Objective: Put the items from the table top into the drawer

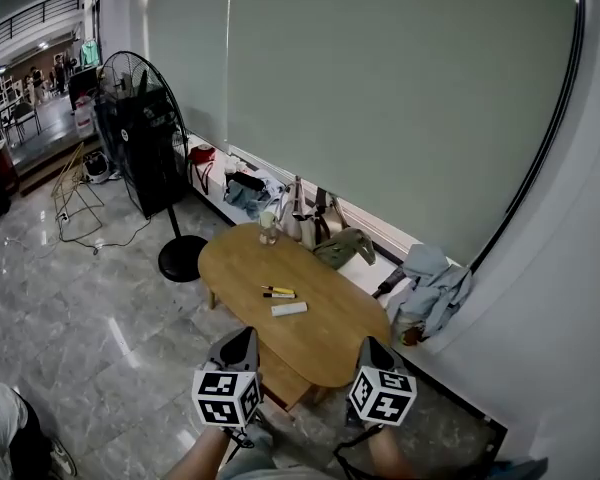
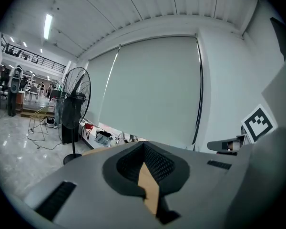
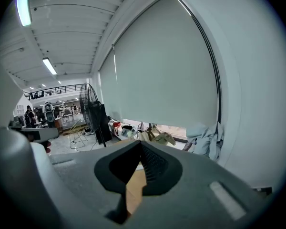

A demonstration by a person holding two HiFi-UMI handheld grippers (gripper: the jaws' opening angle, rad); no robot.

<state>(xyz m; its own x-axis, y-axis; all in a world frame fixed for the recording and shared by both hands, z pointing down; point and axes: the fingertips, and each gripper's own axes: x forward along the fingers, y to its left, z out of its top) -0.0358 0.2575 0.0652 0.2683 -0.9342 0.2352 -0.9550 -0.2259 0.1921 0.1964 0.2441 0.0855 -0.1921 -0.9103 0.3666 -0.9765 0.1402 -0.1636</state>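
Observation:
An oval wooden table (image 1: 330, 338) stands ahead of me on the marble floor. On its top lie a yellow marker (image 1: 278, 289), a black pen (image 1: 278, 296) right beside it, and a flat white bar (image 1: 289, 309). A small glass (image 1: 268, 230) stands at the far end. A wooden panel (image 1: 282, 376) shows under the table's near edge. My left gripper (image 1: 242, 338) (image 2: 144, 145) and right gripper (image 1: 370, 344) (image 3: 140, 145) hover side by side short of the near edge. Both are shut with nothing between the jaws.
A tall black floor fan (image 1: 140, 138) stands left of the table. Bags and clutter (image 1: 310, 223) line the low ledge behind it. A heap of pale blue cloth (image 1: 435, 288) lies at the right. Cables (image 1: 80, 223) trail over the floor at left.

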